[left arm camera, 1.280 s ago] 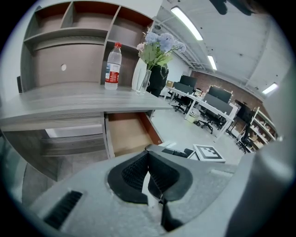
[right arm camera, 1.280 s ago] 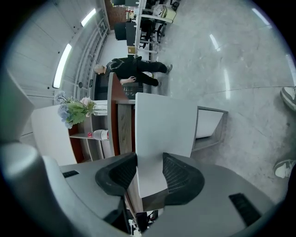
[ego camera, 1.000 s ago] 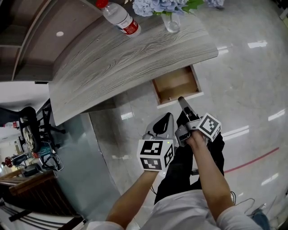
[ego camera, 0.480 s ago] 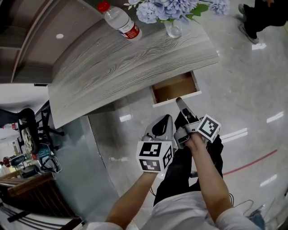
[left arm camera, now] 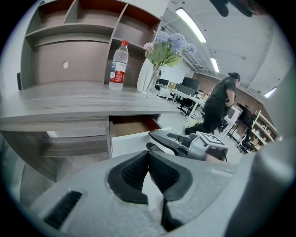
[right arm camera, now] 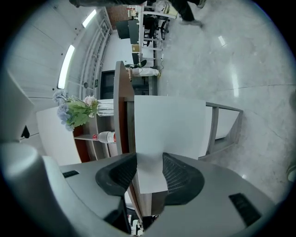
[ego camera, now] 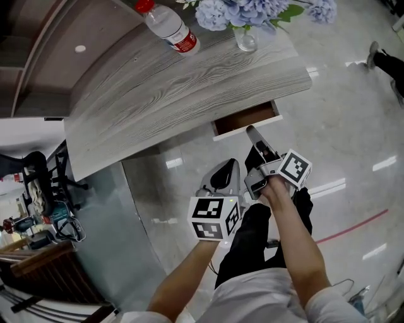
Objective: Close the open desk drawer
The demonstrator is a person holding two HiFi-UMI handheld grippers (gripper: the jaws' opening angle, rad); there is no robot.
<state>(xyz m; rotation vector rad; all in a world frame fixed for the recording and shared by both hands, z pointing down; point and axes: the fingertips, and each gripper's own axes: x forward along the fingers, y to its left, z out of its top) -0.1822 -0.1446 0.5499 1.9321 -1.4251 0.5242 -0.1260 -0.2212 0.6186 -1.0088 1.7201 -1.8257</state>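
The grey wood desk (ego camera: 170,82) has a drawer (ego camera: 246,118) standing a little way out, brown inside with a white front (ego camera: 247,129). My right gripper (ego camera: 251,130) reaches level at that front, and its tips sit against the white panel. In the right gripper view the white front (right arm camera: 169,125) fills the gap between the jaws of the right gripper (right arm camera: 149,162), which stand apart and hold nothing. My left gripper (ego camera: 235,163) hangs back beside it, tilted down and empty. The left gripper (left arm camera: 148,155) has its pads touching in its own view, which also shows the drawer (left arm camera: 132,126).
A water bottle (ego camera: 169,26) and a glass vase of blue flowers (ego camera: 246,19) stand on the desk. Shelving rises behind the desk. Dark chairs and clutter (ego camera: 44,189) crowd the left. A person (left arm camera: 217,104) stands farther off on the glossy floor, which has a red line (ego camera: 353,227).
The right gripper has moved toward the desk with its tips on the drawer front, and the drawer has slid partly in, so less of it shows. The left gripper stayed put.
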